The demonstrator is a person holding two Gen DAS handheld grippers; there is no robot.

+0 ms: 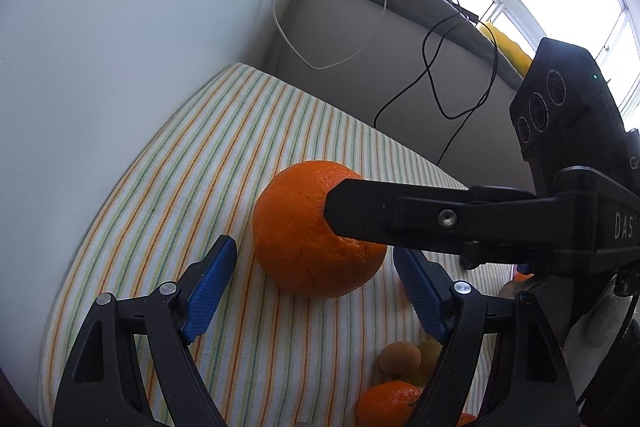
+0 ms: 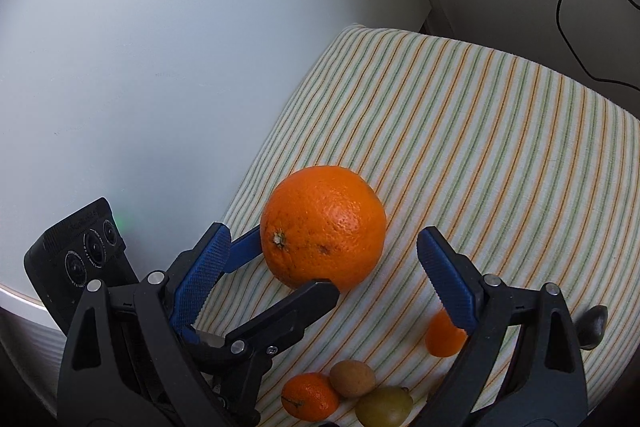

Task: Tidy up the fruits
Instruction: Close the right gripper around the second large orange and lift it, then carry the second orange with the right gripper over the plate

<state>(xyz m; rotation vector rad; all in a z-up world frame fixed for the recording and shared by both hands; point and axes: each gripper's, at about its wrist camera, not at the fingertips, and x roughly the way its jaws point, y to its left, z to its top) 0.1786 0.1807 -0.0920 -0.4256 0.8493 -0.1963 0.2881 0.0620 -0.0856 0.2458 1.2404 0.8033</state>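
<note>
Both grippers crowd the big orange (image 1: 316,231) sitting on the striped table (image 1: 168,219), left gripper (image 1: 316,291) and right gripper (image 2: 326,275) each with jaws spread and nothing pinched, so best let one straddle its widest girth and squeeze gently.

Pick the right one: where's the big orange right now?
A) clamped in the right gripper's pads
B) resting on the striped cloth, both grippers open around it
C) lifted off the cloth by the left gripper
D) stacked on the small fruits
B: the big orange sits on the striped cloth, with the left gripper and right gripper both open, pads clear of it.
</note>
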